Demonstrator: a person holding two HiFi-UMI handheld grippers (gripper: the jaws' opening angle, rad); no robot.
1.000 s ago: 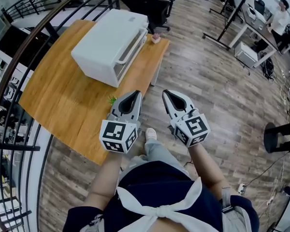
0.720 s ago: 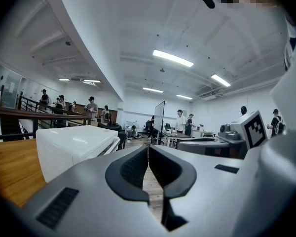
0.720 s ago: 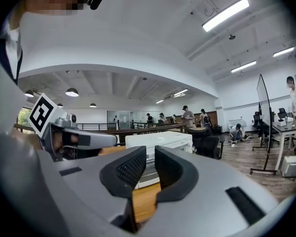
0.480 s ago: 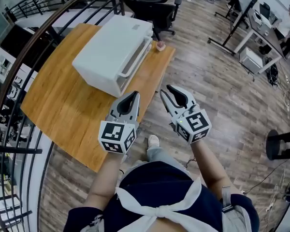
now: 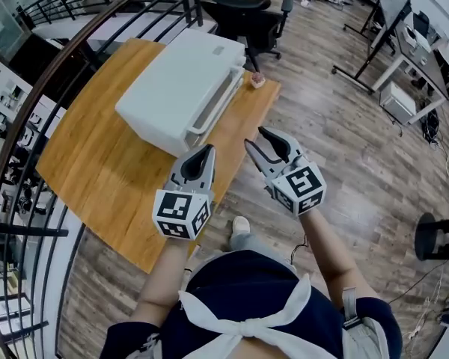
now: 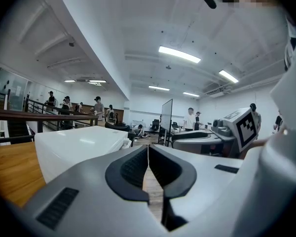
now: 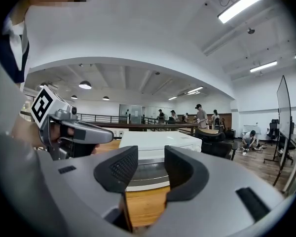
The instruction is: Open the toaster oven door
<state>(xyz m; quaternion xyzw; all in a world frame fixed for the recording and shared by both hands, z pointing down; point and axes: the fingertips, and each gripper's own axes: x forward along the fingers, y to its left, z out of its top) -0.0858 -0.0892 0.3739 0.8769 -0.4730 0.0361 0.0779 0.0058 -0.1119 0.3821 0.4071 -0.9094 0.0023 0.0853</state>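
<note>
The white toaster oven (image 5: 181,88) sits on the wooden table (image 5: 97,148), door closed, its bar handle (image 5: 214,111) along the side facing me. My left gripper (image 5: 208,149) hovers over the table's near edge just short of the oven, jaws shut and empty; in the left gripper view its tips (image 6: 148,152) meet, with the oven (image 6: 79,144) to the left. My right gripper (image 5: 256,136) is off the table's right edge, level with the handle's near end. Its jaws (image 7: 151,168) are opening with nothing between them, and the oven (image 7: 155,144) shows ahead through the gap.
A small pink object (image 5: 257,80) lies at the table's far right corner. A black office chair (image 5: 251,13) stands beyond the table. A dark curved railing (image 5: 30,103) runs along the left. Wood floor (image 5: 344,148) spreads to the right, with desks at the far right.
Both grippers have moved forward toward the oven. The right gripper's jaws have parted from shut to open. The left gripper stays shut.
</note>
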